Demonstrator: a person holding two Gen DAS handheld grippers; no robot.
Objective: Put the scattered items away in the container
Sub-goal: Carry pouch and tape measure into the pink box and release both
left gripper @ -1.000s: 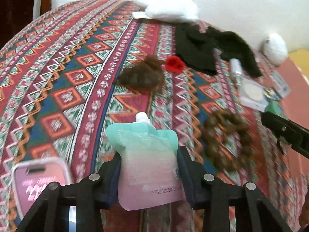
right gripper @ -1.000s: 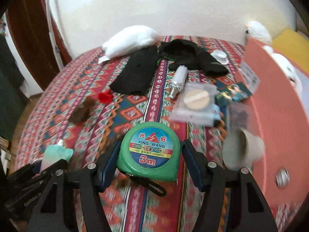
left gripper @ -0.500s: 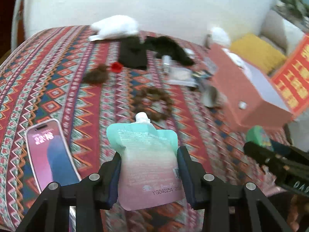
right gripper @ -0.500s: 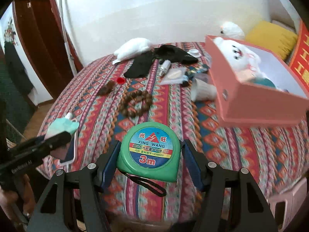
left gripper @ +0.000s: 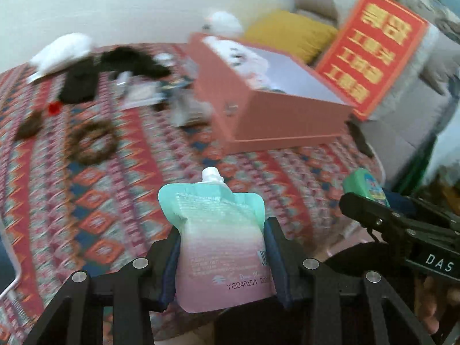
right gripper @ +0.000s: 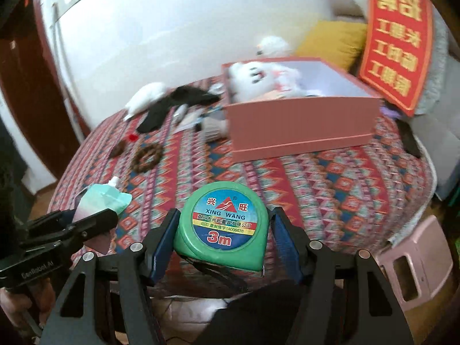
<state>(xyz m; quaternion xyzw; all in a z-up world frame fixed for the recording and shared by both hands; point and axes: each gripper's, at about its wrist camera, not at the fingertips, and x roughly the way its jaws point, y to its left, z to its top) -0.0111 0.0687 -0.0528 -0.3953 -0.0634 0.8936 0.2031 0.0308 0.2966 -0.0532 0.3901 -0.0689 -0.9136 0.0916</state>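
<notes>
Left gripper (left gripper: 221, 247): clamped on spout pouch (left gripper: 218, 238), held upright above near edge of bed; also seen at lower left of right wrist view.
Right gripper (right gripper: 224, 235): clamped on tape measure (right gripper: 222, 225), held off the bed's near edge; pokes in at right of left wrist view.
Bed cover (right gripper: 316, 189): red, blue and orange zigzag cloth, fills most of both views.
Wall (right gripper: 158, 28): plain white, behind bed; dark wooden door (right gripper: 26, 92) at left.
Red sign (right gripper: 394, 37): gold characters, propped behind box at right; yellow cushion (right gripper: 330, 41) beside it.
Pink box (right gripper: 299, 123): open top, on far right part of bed, white inside.
Plush toy (right gripper: 258, 79): white, lying inside box at its far-left end.
Pink stool (right gripper: 414, 261): on floor, lower right.
Black cloth (right gripper: 172, 103): spread on bed, left of box; white bundle (right gripper: 143, 97) just beyond it.
Bead ring (right gripper: 146, 156): brown, flat on cover, well apart from box.
Red bit (right gripper: 132, 136): small, near brown clump (right gripper: 119, 149); cannot tell what either is.
Hard to read: left wrist view motion-blurred; clutter against box's left wall smeared, not identifiable.
Pouch look: mint top fading to pink, white cap, code YG040154 printed low.
Tape look: green case, round label "XING WANG 3m", black strap hanging under.
</notes>
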